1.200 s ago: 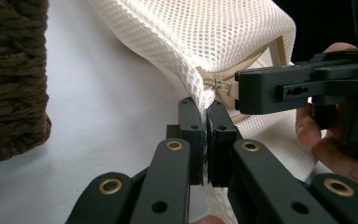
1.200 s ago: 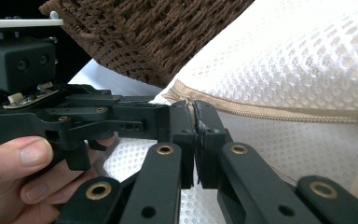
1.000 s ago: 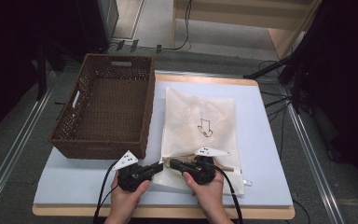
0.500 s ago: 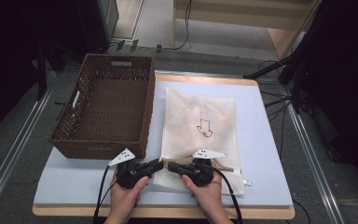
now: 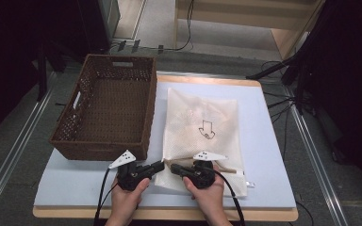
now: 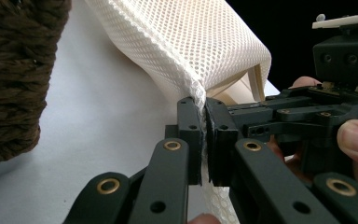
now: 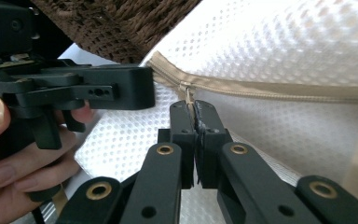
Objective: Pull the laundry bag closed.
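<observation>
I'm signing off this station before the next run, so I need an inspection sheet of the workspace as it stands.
Surface: pale blue mat on a wooden table.
Job's things: white mesh laundry bag with a beige zipper, lying flat beside the basket.
Clutter: empty dark brown woven basket, at the mat's left.
Grippers: left gripper shut on the bag's mesh edge; right gripper shut on the zipper pull; they face each other at the bag's near corner.
Cables: black cable trails from each gripper; more on the floor.
Surroundings: dark; wooden furniture behind.
</observation>
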`<state>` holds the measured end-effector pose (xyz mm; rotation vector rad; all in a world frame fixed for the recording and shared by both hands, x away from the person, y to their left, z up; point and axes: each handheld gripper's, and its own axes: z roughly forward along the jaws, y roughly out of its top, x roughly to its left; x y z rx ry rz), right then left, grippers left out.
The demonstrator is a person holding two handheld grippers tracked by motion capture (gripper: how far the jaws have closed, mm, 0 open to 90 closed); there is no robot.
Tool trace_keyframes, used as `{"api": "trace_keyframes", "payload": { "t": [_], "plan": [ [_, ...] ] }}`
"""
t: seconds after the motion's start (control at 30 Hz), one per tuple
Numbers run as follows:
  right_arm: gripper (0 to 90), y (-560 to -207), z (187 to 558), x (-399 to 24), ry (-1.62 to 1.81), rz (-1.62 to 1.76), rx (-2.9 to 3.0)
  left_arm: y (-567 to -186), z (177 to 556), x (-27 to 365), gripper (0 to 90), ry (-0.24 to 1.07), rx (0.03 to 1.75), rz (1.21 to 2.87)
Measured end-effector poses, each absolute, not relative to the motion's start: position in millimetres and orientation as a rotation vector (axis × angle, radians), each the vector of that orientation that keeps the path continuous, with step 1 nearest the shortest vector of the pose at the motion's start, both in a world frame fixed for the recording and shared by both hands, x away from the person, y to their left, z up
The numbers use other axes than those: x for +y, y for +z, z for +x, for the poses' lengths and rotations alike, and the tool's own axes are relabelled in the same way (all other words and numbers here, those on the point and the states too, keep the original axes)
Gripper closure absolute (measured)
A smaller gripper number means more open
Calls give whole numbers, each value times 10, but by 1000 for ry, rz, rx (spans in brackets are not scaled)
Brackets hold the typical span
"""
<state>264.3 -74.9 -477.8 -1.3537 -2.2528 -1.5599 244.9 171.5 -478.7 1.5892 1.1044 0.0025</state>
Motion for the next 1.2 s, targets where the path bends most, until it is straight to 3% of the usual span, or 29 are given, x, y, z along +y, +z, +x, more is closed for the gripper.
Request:
{"api": "trace_keyframes", "payload": {
  "t": [1.2],
  "plan": [
    [884, -4821, 2501, -1490, -1483, -1546, -2369, -4795, 2411, 1744, 858, 46, 1111, 1584]
  ]
}}
